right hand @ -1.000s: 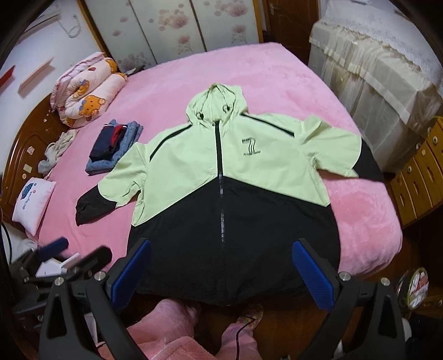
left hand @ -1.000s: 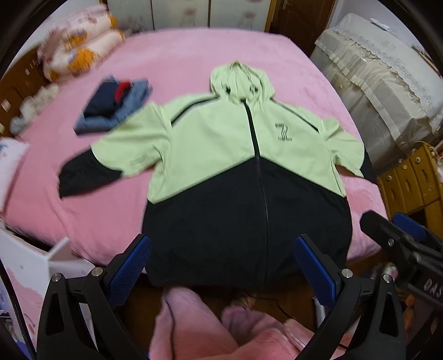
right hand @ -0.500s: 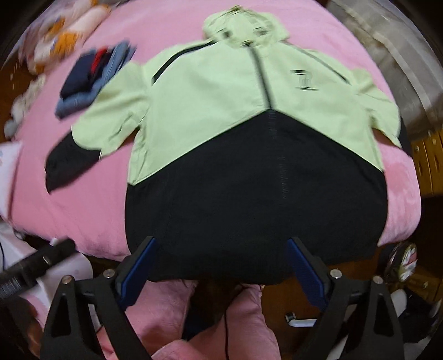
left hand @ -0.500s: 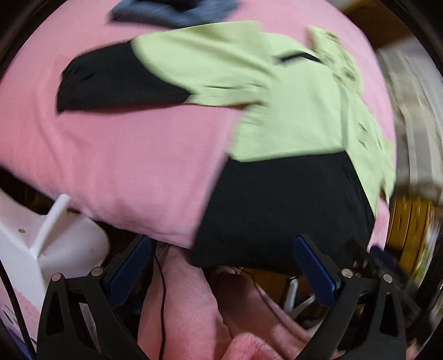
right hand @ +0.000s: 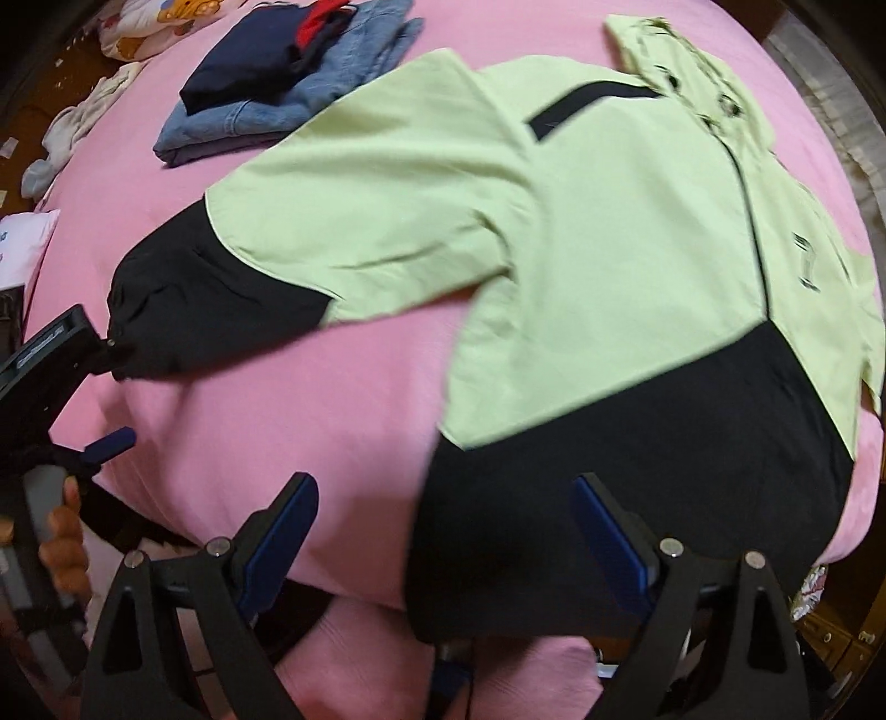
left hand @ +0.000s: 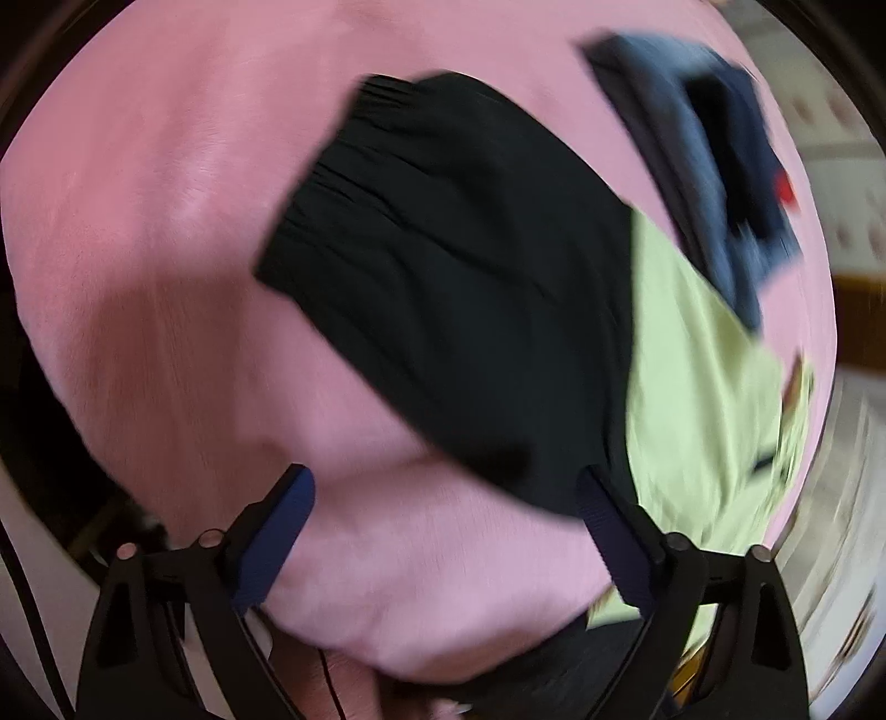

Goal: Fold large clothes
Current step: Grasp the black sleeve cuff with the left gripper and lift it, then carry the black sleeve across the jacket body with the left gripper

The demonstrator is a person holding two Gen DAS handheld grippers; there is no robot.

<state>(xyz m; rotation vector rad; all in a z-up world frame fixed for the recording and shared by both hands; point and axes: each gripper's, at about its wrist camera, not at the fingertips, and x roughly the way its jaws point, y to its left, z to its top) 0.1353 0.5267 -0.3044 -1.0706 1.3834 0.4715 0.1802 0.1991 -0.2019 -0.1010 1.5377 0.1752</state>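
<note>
A light-green and black hooded jacket [right hand: 609, 232] lies flat, front up, on the pink bed [right hand: 277, 421]. Its left sleeve ends in a black cuff [left hand: 443, 266], which fills the left wrist view. My left gripper [left hand: 443, 531] is open and hovers close above the bed just short of that cuff; it also shows in the right wrist view [right hand: 72, 382] beside the cuff [right hand: 183, 310]. My right gripper [right hand: 443, 531] is open and empty, over the bed edge near the jacket's black hem [right hand: 637, 459].
A stack of folded blue and navy clothes [right hand: 288, 77] lies on the bed beyond the sleeve, also in the left wrist view [left hand: 720, 183]. A printed quilt [right hand: 149, 27] and white items [right hand: 66, 133] lie at the far left. The person's pink-clad legs [right hand: 387, 659] are below.
Both grippers have moved left and down toward the bed. The left gripper has closed in on the black cuff of the left sleeve. Both stay open.
</note>
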